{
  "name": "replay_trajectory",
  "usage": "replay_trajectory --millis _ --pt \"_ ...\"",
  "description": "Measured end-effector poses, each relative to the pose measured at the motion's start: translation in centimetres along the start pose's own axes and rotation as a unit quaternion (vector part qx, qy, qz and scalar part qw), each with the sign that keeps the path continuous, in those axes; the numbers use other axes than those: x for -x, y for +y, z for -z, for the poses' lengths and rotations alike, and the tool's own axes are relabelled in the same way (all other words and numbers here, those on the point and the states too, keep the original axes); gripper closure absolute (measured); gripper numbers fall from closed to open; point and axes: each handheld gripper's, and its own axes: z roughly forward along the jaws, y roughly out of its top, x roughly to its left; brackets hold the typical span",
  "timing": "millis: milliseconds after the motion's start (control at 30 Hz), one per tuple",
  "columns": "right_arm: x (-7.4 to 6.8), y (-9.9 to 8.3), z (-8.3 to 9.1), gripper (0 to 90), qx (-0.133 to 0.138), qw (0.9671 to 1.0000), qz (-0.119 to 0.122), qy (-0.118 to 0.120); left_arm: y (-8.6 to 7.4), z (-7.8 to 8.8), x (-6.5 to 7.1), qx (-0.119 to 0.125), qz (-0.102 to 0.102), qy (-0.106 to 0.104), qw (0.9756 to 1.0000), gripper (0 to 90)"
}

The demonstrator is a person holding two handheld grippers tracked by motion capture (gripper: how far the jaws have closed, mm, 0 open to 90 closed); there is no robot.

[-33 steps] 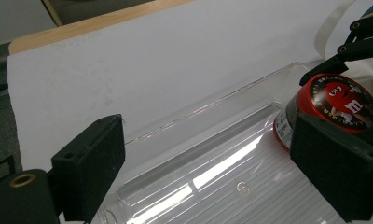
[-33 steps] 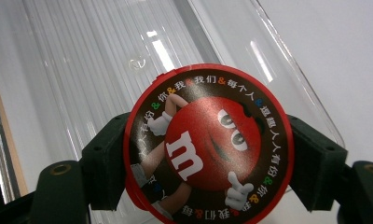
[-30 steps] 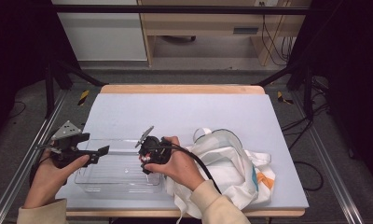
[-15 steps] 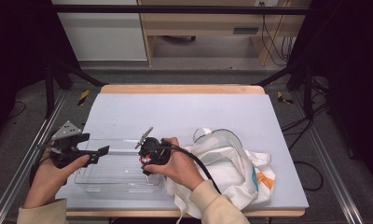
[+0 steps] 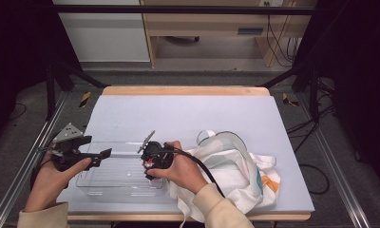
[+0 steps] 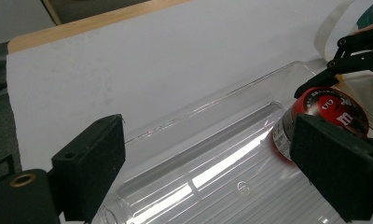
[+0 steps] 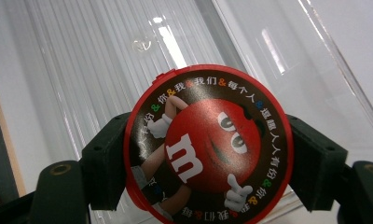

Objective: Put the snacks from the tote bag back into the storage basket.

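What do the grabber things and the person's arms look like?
Both are black. The left gripper carries a grey three-cornered plate on top, and its jaws end in chunky square black pads with round screw holes. The right gripper trails a thick black cable. The person wears beige sleeves.

candy tub point(image 7: 208, 144) in tray point(image 5: 107, 183), bag point(image 5: 235, 166) right of tray
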Motion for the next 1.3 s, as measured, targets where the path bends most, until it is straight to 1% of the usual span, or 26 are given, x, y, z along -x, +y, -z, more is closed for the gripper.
replay_trajectory --millis 700,900,1100,1300 --pt "0.13 -0.05 -0.20 25.4 -0.001 1.0000 -0.008 0.006 -0.04 -0.04 -0.04 -0.001 0.000 0.000 1.0000 10.4" --pt "0.09 -0.03 -0.29 25.0 -0.002 1.0000 -0.008 0.001 -0.05 0.00 -0.06 0.000 0.001 0.000 1.0000 10.4" --pt "0.08 -0.02 -0.19 21.8 0.006 0.9999 -0.007 -0.005 -0.06 -0.02 -0.08 0.000 0.001 0.000 1.0000 10.4" --pt "-0.18 0.02 -0.06 16.6 0.013 0.9998 -0.005 -0.011 -0.09 0.11 -0.22 0.001 0.002 0.001 1.0000 10.4"
